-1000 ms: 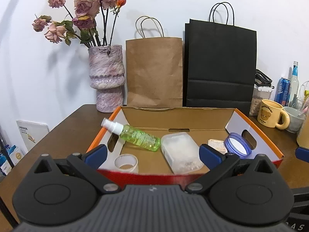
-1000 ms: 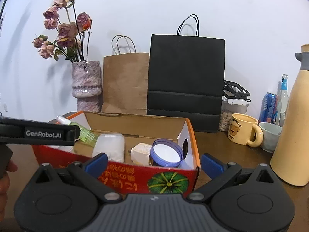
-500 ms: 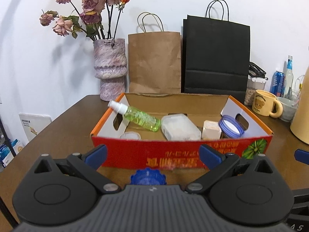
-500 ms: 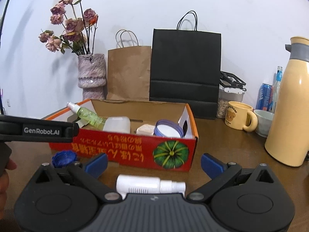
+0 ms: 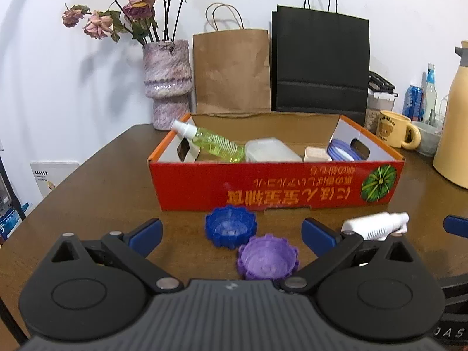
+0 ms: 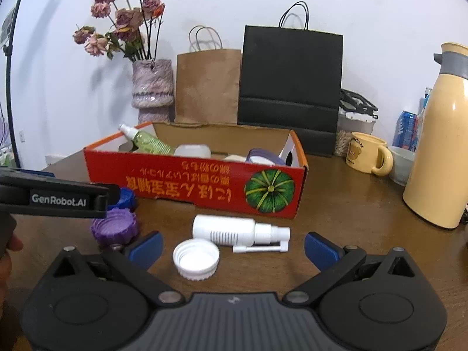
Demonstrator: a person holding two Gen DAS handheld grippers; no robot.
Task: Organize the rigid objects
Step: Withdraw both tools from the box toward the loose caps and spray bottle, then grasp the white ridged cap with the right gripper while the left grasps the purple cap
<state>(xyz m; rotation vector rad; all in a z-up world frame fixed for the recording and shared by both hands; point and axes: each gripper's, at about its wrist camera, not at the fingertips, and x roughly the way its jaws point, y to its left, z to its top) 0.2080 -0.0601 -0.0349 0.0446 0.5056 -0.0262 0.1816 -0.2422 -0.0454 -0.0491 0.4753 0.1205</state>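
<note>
A red cardboard box (image 5: 275, 185) (image 6: 193, 184) holds a green spray bottle (image 5: 215, 143), a clear lidded tub (image 5: 270, 149), a beige block and a purple-rimmed lid (image 5: 343, 152). In front of it on the brown table lie a blue toothed cap (image 5: 230, 229), a purple toothed cap (image 5: 266, 260) (image 6: 114, 228), a white spray bottle (image 6: 238, 231) (image 5: 376, 225) and a white screw cap (image 6: 196, 259). My left gripper (image 5: 232, 234) stands open over the two toothed caps. My right gripper (image 6: 232, 244) is open around the white bottle and white cap, holding nothing.
Behind the box stand a purple vase with dried roses (image 5: 166, 84), a brown paper bag (image 5: 232, 70) and a black paper bag (image 5: 320, 64). At the right are a yellow mug (image 6: 367, 156), a cream thermos (image 6: 438, 137), a bowl and cans. A hand (image 6: 5, 260) holds the left gripper body.
Both grippers have pulled back and down from above the box to the table in front of it, bringing the loose caps and white bottle into view. Both stay open.
</note>
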